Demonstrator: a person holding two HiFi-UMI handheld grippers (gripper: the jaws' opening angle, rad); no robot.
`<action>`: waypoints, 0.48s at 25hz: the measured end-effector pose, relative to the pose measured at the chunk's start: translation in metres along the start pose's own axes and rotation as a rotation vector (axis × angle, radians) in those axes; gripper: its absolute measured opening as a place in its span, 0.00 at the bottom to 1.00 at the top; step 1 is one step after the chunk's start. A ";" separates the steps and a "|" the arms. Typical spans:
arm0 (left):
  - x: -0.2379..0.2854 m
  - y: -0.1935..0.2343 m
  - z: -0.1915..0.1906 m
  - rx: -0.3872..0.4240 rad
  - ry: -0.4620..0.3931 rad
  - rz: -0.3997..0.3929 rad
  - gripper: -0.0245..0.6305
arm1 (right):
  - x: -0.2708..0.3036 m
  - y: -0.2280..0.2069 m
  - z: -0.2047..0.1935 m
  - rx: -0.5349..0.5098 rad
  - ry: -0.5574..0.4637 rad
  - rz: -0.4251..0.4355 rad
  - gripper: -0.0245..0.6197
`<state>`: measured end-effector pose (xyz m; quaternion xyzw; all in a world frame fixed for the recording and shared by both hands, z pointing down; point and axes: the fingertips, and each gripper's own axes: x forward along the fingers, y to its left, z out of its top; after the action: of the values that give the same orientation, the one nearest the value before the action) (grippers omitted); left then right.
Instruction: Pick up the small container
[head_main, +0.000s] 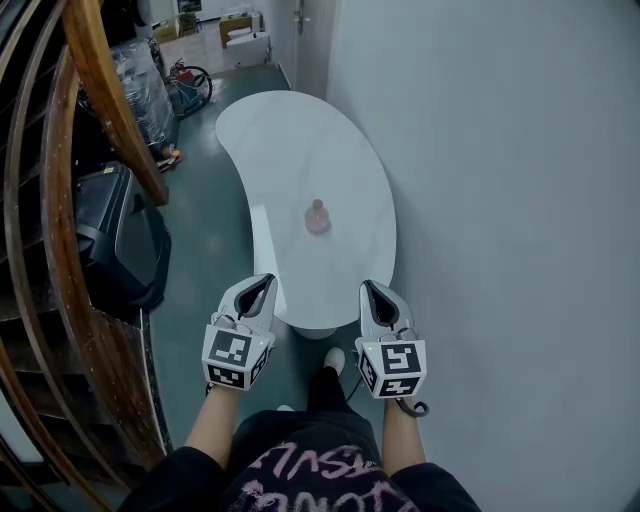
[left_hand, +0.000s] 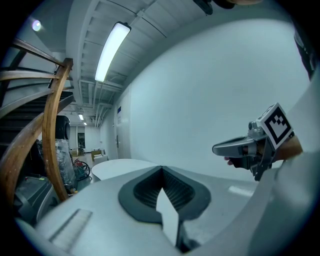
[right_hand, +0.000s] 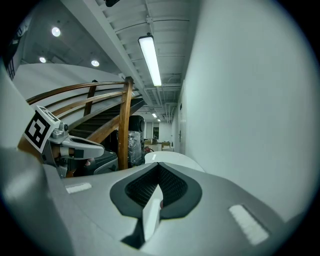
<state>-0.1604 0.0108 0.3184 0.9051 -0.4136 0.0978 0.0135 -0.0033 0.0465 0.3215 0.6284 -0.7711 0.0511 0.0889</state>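
Nothing's done yet tbh. The container (head_main: 317, 217) sits mid-frame on the table (head_main: 290, 140), well apart from the 2 grippers lower down. Left gripper (head_main: 266, 279) and right gripper (head_main: 367, 286) are both pressed together, empty. Reaching and grabbing are all still left.

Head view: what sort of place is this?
Probably a hallway or lobby in an office-type building: a curved wooden stair railing, a white curved table beside the wall, and ceiling strip lights.
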 end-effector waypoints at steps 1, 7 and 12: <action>0.001 0.001 0.000 0.004 0.002 0.003 0.04 | 0.002 0.000 0.000 -0.001 0.001 0.003 0.05; 0.017 0.002 0.003 0.006 0.007 0.009 0.04 | 0.012 -0.016 0.006 -0.005 -0.003 0.004 0.05; 0.030 0.005 0.003 -0.013 0.012 0.016 0.04 | 0.022 -0.025 0.005 -0.003 0.007 0.007 0.05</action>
<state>-0.1447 -0.0156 0.3212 0.9011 -0.4213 0.1004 0.0212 0.0162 0.0194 0.3203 0.6254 -0.7730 0.0526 0.0923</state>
